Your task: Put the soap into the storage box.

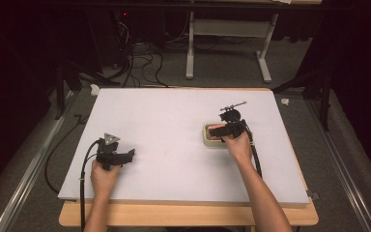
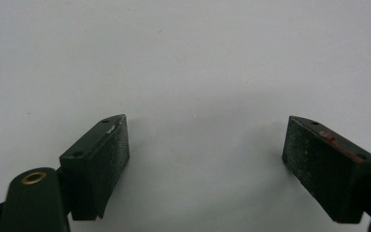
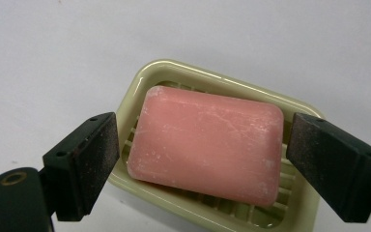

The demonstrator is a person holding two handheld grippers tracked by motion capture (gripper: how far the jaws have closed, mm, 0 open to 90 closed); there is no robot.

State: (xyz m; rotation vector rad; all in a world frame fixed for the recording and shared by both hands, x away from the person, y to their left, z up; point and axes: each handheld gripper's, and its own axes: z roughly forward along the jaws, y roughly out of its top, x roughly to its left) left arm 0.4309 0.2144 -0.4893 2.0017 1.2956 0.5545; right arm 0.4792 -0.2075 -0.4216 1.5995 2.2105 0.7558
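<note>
A pink bar of soap lies in a pale green soap dish on the white board. My right gripper hovers just above it, open, one jaw on each side of the bar and neither touching it. In the high view the right gripper covers most of the soap dish, right of centre. My left gripper rests low over the board at the near left, open, with bare white surface between its pads.
The white board lies on a wooden table. Past the far edge are a floor with tangled cables and a white table frame. Metal rails run along both sides.
</note>
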